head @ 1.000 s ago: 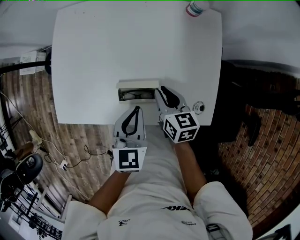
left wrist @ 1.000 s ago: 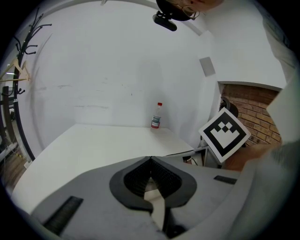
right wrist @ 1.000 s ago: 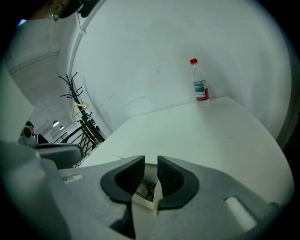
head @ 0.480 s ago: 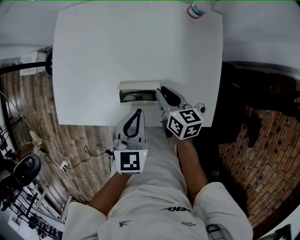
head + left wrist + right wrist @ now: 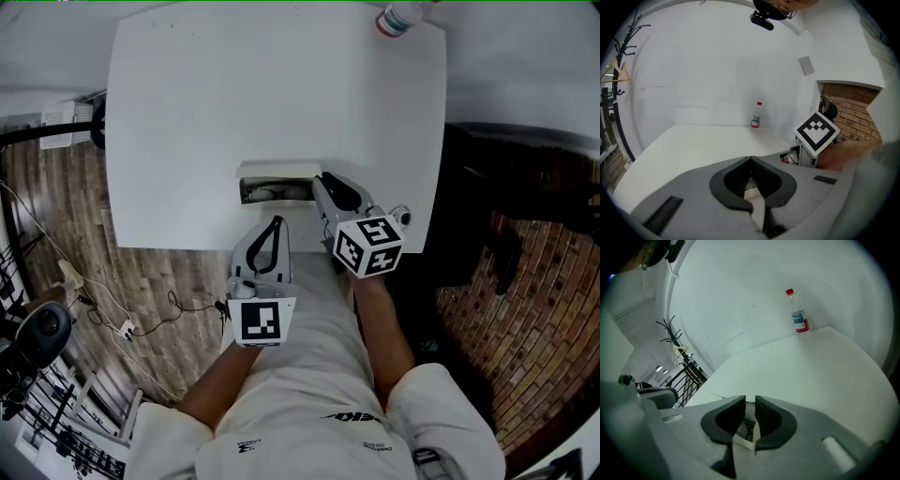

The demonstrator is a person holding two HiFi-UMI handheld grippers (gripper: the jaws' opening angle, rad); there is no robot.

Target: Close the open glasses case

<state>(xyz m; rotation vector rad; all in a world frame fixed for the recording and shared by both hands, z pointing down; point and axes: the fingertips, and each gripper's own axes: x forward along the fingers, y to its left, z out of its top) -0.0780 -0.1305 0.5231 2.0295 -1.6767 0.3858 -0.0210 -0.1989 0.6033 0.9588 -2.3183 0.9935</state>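
The open white glasses case [image 5: 277, 184] lies near the front edge of the white table [image 5: 216, 94], lid up at the back, dark glasses inside. My right gripper [image 5: 322, 178] sits at the case's right end. In the right gripper view its jaws [image 5: 750, 404] leave only a thin slit, and the case's corner [image 5: 743, 436] shows just below them. My left gripper [image 5: 273, 220] hangs in front of the table edge, just short of the case, and its jaws [image 5: 750, 161] are shut with nothing held. Its camera also sees the right gripper's marker cube [image 5: 816, 132].
A plastic bottle with a red cap [image 5: 394, 16] stands at the far right corner of the table, also in the gripper views [image 5: 756, 116] [image 5: 798, 315]. A small round object [image 5: 398, 216] sits by the table's right front edge. Wooden floor, cables and brick flooring surround the table.
The right gripper has drawn slightly back and to the right, its cube turning a little. The left gripper has slid slightly towards the person. The case has not moved.
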